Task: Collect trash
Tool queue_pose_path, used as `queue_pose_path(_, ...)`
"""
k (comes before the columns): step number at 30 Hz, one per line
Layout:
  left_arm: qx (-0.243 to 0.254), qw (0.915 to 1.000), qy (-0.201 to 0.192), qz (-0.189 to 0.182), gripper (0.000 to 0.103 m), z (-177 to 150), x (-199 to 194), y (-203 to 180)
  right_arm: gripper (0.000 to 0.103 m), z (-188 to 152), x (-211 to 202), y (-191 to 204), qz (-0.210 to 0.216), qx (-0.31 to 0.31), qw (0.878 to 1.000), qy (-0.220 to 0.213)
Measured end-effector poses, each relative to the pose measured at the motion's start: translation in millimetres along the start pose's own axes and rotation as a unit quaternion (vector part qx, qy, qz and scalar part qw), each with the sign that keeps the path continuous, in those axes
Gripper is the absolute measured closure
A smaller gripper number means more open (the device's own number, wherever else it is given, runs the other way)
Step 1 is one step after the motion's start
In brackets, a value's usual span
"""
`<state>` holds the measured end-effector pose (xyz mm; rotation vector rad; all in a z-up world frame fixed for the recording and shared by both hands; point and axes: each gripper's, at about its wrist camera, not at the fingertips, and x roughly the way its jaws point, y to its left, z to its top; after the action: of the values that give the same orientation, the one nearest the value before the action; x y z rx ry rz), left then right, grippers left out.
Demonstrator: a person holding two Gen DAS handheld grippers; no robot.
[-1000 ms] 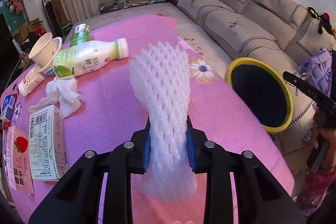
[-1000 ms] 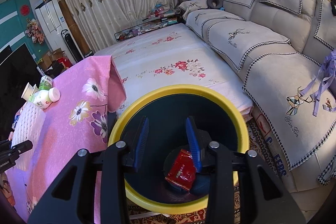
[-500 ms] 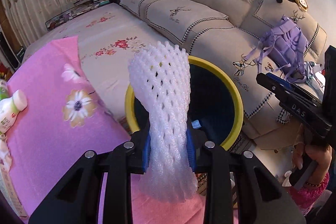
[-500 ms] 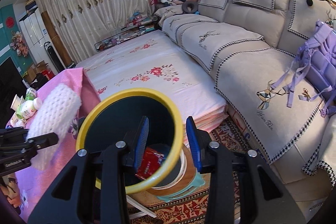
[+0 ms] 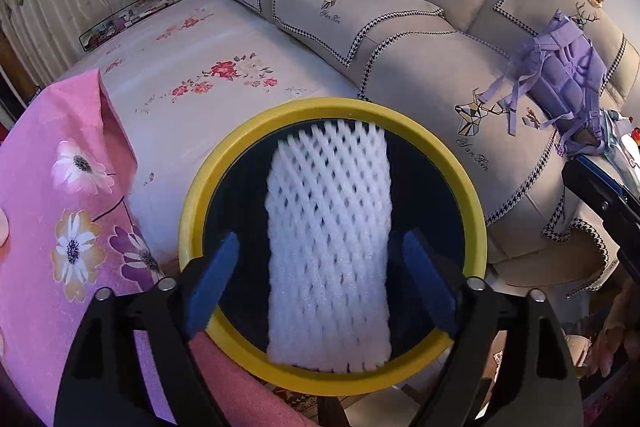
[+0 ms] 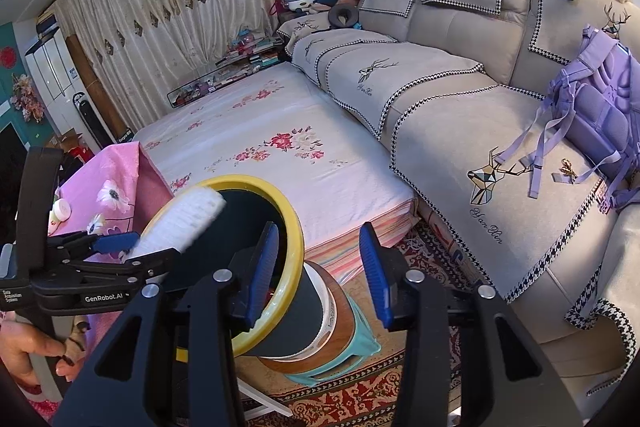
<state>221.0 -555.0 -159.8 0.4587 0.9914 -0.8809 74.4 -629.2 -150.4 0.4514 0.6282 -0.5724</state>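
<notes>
A white foam fruit net (image 5: 328, 247) hangs between the blue pads of my left gripper (image 5: 320, 239), over the mouth of the yellow-rimmed black trash bin (image 5: 332, 107). The jaws are opening, and a gap shows on each side of the net. From the right wrist view the net (image 6: 184, 223) leans over the bin's rim (image 6: 292, 227), with the left gripper (image 6: 132, 247) beside it. My right gripper (image 6: 318, 239) hovers at the bin's right side, its jaws opening. The rim edge sits by its left pad, not squeezed.
The bin stands on a round brown-and-teal stool (image 6: 340, 339) over a patterned rug. A floral mattress (image 6: 280, 155) lies behind it, a grey sofa (image 6: 460, 99) with a purple backpack (image 6: 600, 107) to the right, and a pink flowered cloth (image 5: 60, 207) to the left.
The left gripper swung right from the pink cloth to above the bin and lowered, then its jaws spread off the foam net. The right gripper drifted right of the bin's rim.
</notes>
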Motion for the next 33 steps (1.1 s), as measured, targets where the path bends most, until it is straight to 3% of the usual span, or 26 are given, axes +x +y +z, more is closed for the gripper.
queue_pose_path(3,-0.004,1.0000,-0.007,0.000,0.010,-2.3,-5.5,2.6,0.062,0.2,-2.7,2.8,-0.003,-0.003,1.000,-0.004)
queue_pose_path(9,-0.024,0.9988,-0.042,0.006,0.010,-23.3,-51.0,21.0,0.058,2.2,-14.0,9.7,-0.008,-0.006,1.000,-0.015)
queue_pose_path(15,-0.066,0.9930,-0.095,0.021,0.006,-72.4,-124.7,49.4,0.056,0.1,-18.6,33.0,0.003,-0.023,1.000,-0.014)
queue_pose_path(18,-0.084,0.9878,-0.123,0.047,0.005,-102.3,-162.1,65.6,0.056,-2.2,-20.1,54.6,0.017,-0.039,0.999,-0.012)
queue_pose_path(26,-0.167,0.9628,-0.170,0.126,0.005,-200.9,-251.3,125.3,0.055,-16.8,-18.8,138.7,0.081,-0.097,0.992,0.007)
queue_pose_path(30,-0.206,0.9463,-0.176,0.176,0.005,-246.9,-280.5,154.6,0.055,-27.4,-23.0,193.2,0.129,-0.138,0.982,0.017)
queue_pose_path(33,-0.232,0.9367,-0.183,0.188,0.005,-271.8,-293.0,174.6,0.055,-35.9,-24.9,234.8,0.162,-0.167,0.972,0.030)
